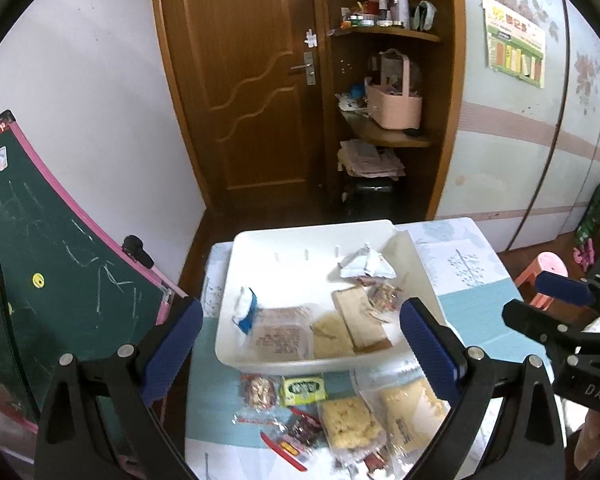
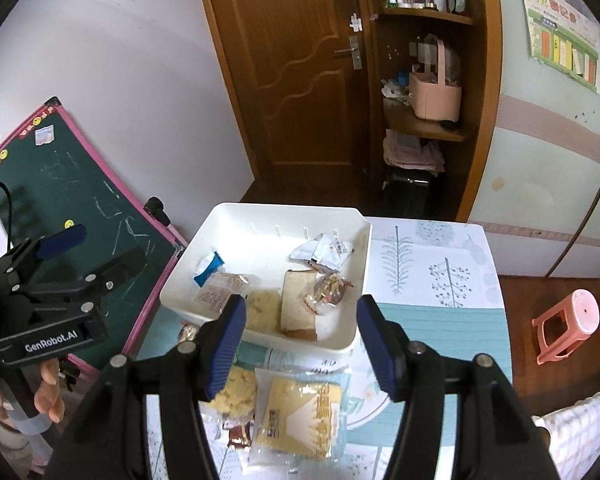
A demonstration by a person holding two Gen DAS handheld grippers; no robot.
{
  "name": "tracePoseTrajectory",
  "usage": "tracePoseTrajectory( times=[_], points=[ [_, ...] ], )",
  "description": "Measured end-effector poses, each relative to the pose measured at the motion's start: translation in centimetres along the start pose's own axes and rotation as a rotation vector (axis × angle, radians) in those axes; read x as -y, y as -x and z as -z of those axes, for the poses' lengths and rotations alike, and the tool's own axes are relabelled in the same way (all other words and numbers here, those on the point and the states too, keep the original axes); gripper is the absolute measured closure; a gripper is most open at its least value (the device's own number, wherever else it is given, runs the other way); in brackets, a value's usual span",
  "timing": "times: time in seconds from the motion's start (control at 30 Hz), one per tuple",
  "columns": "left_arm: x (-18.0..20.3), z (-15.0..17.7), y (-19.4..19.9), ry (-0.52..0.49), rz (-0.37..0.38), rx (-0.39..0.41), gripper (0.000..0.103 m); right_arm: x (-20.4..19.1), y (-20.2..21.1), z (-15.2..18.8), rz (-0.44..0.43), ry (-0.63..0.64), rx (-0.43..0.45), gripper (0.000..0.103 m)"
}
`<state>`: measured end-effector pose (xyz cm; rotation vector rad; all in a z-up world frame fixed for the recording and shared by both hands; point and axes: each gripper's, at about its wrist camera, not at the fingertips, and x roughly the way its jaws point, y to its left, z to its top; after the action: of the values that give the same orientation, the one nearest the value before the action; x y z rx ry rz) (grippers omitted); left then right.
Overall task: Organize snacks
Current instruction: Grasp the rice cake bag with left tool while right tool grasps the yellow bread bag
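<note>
Nearest to us, at the bottom of the left wrist view, our left hand-held gripper stands with its blue-padded jaws spread wide and nothing between them. Just past it, in the lower middle of that frame, loose snacks lie on the worktop, which wears a teal and white cloth printed with trees: a small green-and-yellow wrapped candy, a clear bag of nuts, a clear pack of yellow puffed crackers and a red-trimmed clear packet.

Our right hand-held gripper fills the bottom of the right wrist view, jaws also wide apart and holding nothing. Below its fingers, in the lower centre, lies a clear-wrapped yellow cake packet, touching another bag of yellow puffed pieces on its left.

Above the loose snacks, in the middle of both frames, sits a white rectangular plastic bin on the worktop. Inside it we see a blue-and-white wrapper at the left, a brown paper-look sachet, a tan slab-shaped pack, a colourful small candy bag resting on that slab, and a crumpled white wrapper towards the far wall.

At the left edge a green chalkboard with a pink frame leans against the wall.
</note>
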<state>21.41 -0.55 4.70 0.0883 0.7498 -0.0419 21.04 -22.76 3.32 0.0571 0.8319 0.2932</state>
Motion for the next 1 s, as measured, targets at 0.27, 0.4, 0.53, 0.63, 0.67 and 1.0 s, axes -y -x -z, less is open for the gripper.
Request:
tracePoseTrajectory(
  times=[0.27,0.4,0.53,0.63,0.67,1.0],
  points=[
    [0.9,4.7,-0.2,0.026,0.046,-0.044,0.004,-0.4,-0.4,4.4,-0.007,0.033,-0.045,0.037],
    [1.4,7.8,-1.7,0.045,0.064,-0.074,0.004,0.0,-2.1,7.0,-0.009,0.032,-0.091,0.037],
    [1.7,11.4,-4.6,0.095,0.096,-0.145,0.004,0.6,-4.3,9.4,-0.018,0.009,-0.147,0.037],
    [1.9,13.4,-6.7,0.122,0.103,-0.197,0.004,1.3,-6.1,11.2,-0.019,-0.016,-0.189,0.037],
    [2.0,14.1,-7.5,0.132,0.106,-0.219,0.004,1.5,-6.7,11.7,-0.02,-0.028,-0.201,0.037],
    [3.0,17.2,-12.1,0.15,0.116,-0.335,0.004,2.5,-10.8,15.7,-0.039,-0.091,-0.309,0.032]
  ],
)
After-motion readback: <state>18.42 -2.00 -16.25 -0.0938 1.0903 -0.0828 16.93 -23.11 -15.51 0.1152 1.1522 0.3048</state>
